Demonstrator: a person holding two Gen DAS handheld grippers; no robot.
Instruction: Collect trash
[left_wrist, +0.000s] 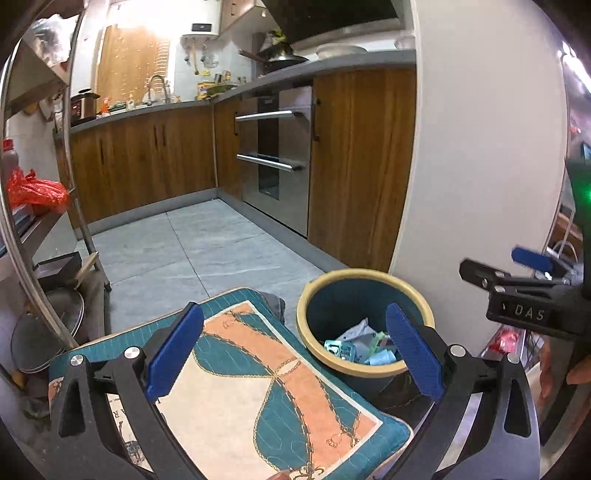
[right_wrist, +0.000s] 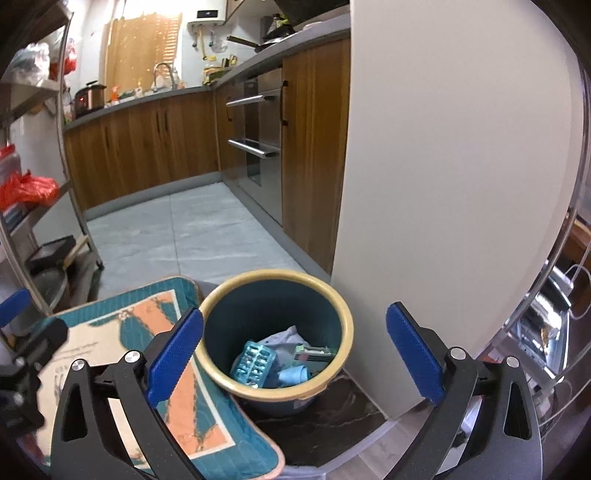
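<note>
A dark teal bin with a yellow rim (left_wrist: 369, 275) (right_wrist: 275, 275) stands on the floor against a white wall. Inside it lie a blister pack (right_wrist: 255, 363), crumpled paper (right_wrist: 286, 338) and other trash (left_wrist: 364, 347). My left gripper (left_wrist: 295, 354) is open and empty, hovering over a patterned teal and orange cushion (left_wrist: 266, 387) left of the bin. My right gripper (right_wrist: 295, 354) is open and empty, held above the bin's mouth. The right gripper also shows at the right edge of the left wrist view (left_wrist: 517, 277).
Wooden kitchen cabinets (left_wrist: 147, 158) and a steel oven (left_wrist: 275, 158) line the far side of a grey tiled floor (left_wrist: 192, 251). A metal rack (left_wrist: 40, 221) with a red bag stands left. A white wall panel (right_wrist: 443, 184) rises right of the bin.
</note>
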